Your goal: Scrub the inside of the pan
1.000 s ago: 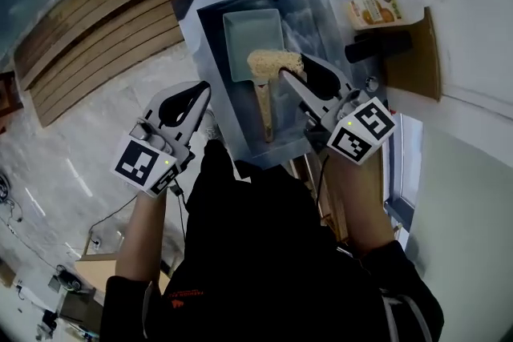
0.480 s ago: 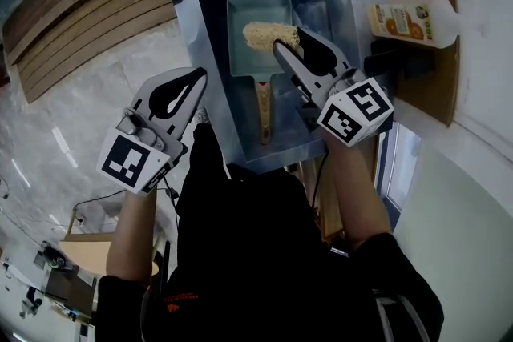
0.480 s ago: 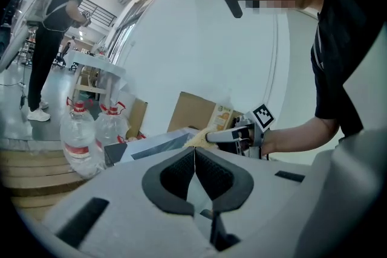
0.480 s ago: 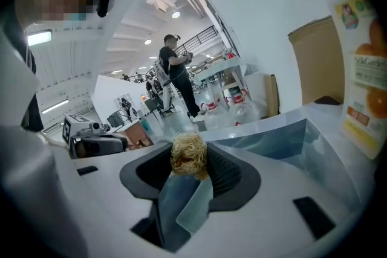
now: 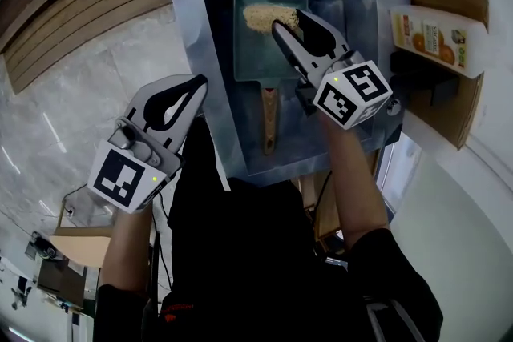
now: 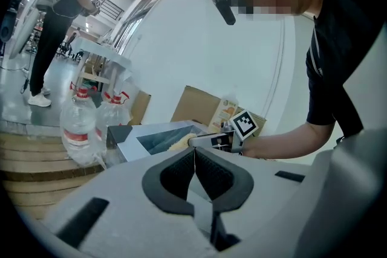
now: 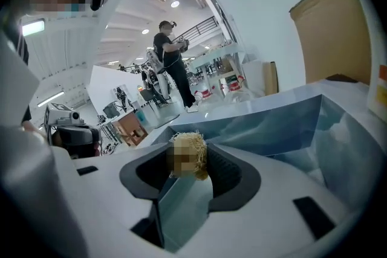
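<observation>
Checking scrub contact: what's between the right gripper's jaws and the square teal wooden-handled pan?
A tan fibrous scrubber, clamped by the right gripper, over the far end of the teal pan; head view.

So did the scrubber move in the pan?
Yes. The scrubber, in the right gripper, went from the pan's handle end to its far end.
</observation>
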Action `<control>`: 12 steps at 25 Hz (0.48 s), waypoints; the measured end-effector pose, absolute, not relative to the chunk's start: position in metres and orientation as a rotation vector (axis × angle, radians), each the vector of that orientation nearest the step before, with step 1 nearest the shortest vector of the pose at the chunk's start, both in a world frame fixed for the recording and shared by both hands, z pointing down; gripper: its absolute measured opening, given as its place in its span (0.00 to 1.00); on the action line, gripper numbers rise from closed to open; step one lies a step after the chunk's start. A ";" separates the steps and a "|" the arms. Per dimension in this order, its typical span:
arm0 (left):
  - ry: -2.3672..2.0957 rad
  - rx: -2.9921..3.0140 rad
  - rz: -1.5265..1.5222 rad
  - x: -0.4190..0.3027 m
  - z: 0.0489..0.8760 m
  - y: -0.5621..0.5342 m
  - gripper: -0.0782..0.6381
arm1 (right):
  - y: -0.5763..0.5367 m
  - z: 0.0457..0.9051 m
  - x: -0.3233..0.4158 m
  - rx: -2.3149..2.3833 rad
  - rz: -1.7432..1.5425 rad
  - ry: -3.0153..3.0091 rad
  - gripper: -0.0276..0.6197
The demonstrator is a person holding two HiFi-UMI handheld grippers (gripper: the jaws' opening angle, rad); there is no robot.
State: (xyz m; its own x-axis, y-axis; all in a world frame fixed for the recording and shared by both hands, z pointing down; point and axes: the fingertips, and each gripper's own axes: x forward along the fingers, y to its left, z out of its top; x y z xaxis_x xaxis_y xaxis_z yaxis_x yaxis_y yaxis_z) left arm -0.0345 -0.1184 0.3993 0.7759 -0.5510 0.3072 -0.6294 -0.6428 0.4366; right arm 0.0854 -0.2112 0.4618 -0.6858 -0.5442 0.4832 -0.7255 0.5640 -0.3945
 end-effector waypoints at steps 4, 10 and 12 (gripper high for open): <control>-0.888 2.415 0.187 -0.040 0.409 -0.119 0.14 | -0.218 0.485 0.084 1.037 0.843 -2.465 0.32; -0.905 2.397 0.182 -0.047 0.417 -0.117 0.14 | -0.222 0.513 0.082 1.017 0.858 -2.432 0.32; -0.908 2.394 0.180 -0.049 0.419 -0.116 0.14 | -0.225 0.518 0.081 1.018 0.855 -2.428 0.32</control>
State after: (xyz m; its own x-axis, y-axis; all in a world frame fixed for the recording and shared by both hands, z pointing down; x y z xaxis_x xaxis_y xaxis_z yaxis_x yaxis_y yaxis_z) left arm -0.0487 -0.1165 0.4190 0.7605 -0.5690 0.3128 -0.6453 -0.6087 0.4616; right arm 0.0811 -0.2249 0.5184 -0.6701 -0.5102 0.5392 -0.7354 0.5548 -0.3890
